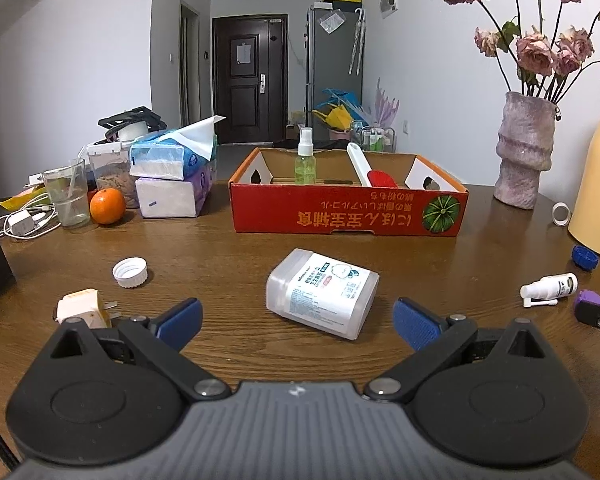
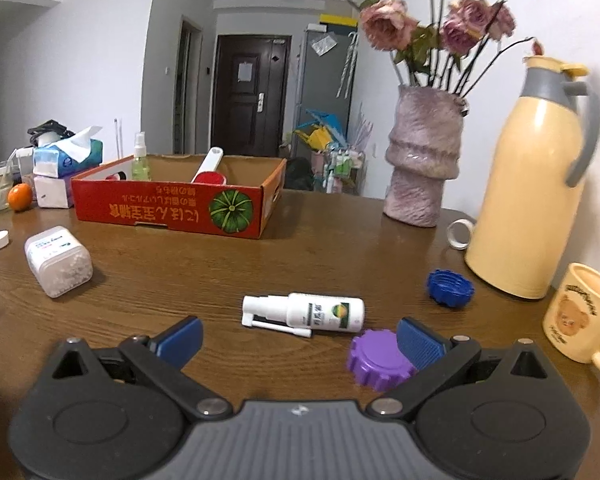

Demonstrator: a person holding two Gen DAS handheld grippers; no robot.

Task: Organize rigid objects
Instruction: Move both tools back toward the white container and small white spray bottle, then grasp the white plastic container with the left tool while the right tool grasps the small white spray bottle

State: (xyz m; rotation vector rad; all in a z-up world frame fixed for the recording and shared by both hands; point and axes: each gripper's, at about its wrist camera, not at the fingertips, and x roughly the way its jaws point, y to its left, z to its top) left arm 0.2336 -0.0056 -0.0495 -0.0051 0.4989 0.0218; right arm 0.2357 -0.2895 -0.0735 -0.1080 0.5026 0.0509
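Note:
A red cardboard box [image 1: 340, 216] [image 2: 168, 212] stands on the wooden table and holds a green spray bottle [image 1: 305, 158] and a red-and-white scoop [image 1: 370, 170]. My left gripper [image 1: 298, 322] is open just in front of a clear plastic container [image 1: 322, 292] lying on its side. My right gripper [image 2: 300, 340] is open just in front of a white nasal spray bottle [image 2: 306, 314]; a purple cap [image 2: 376, 358] touches its right finger. A blue cap [image 2: 449, 288], a white cap [image 1: 130, 273] and a plug adapter [image 1: 86, 307] lie loose.
Tissue packs [image 1: 172, 172], a glass [image 1: 67, 194], an orange [image 1: 107, 206] and a charger [image 1: 20, 224] crowd the back left. A vase of dried roses [image 2: 422, 160], a yellow thermos [image 2: 534, 184], a tape roll [image 2: 460, 234] and a mug [image 2: 580, 316] stand at the right.

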